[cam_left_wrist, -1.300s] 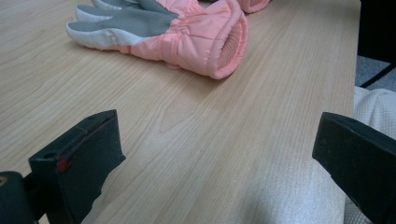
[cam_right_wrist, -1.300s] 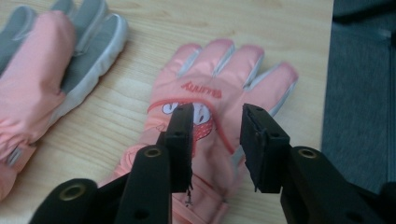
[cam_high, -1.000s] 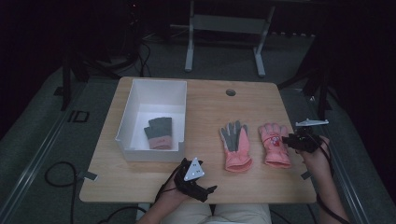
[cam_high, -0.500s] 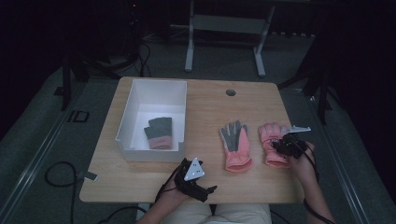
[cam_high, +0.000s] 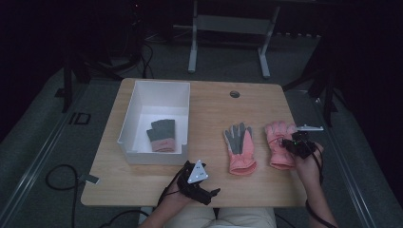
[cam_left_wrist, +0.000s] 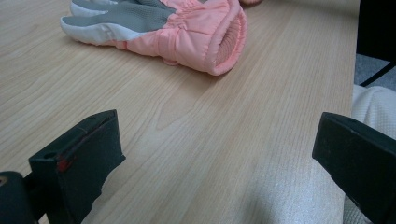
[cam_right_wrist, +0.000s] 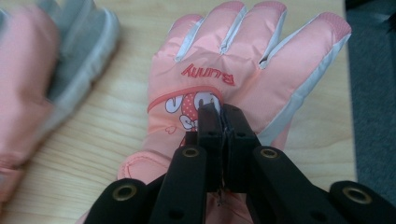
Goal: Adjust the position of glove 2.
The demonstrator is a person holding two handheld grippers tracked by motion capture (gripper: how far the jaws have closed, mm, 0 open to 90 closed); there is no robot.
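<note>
The right gripper (cam_right_wrist: 221, 112), its jaws just closed, is clamped on the pink padded glove (cam_right_wrist: 243, 70) right of the white box (cam_high: 142, 102); the left gripper (cam_left_wrist: 219, 154) is held apart.

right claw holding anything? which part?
Right claw has just closed on the pink glove, pinching fabric on the back of the hand, at the print.

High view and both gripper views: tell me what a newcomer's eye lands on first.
Two pink gloves lie side by side right of the table's middle: the palm-up glove shows its grey palm, and the printed glove lies back-up beside it. The right tool has just closed its jaws, pinching the fabric of the printed glove's back. At the left, a white bin holds a small grey glove with a pink cuff.
</note>
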